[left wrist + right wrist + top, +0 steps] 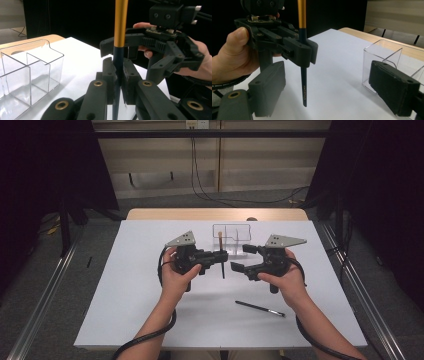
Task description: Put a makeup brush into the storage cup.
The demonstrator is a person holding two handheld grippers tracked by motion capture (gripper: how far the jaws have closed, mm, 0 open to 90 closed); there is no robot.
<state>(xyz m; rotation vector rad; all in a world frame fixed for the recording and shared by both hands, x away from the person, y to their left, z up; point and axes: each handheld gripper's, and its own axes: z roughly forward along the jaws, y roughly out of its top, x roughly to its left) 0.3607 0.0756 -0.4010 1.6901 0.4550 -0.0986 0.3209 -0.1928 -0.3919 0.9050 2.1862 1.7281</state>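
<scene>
A slim brush (220, 245) with a dark handle (304, 82) and a gold upper part (120, 22) stands upright above the white table top. My left gripper (219, 257) is shut on its dark handle, and its jaws (118, 72) pinch it from both sides. Just right of the brush, my right gripper (243, 257) is open, its two jaws set wide apart (329, 82) with nothing pressed between them. In the right gripper view the brush tip hangs a little above the table. A second dark brush (260, 308) lies flat nearer the front edge.
A clear plastic organizer (231, 232) with divided compartments stands just behind the grippers, seen close on the left (30, 72) and on the right (387, 52). The white sheet (140, 305) covers the wooden table. Cables trail from both grippers toward the front.
</scene>
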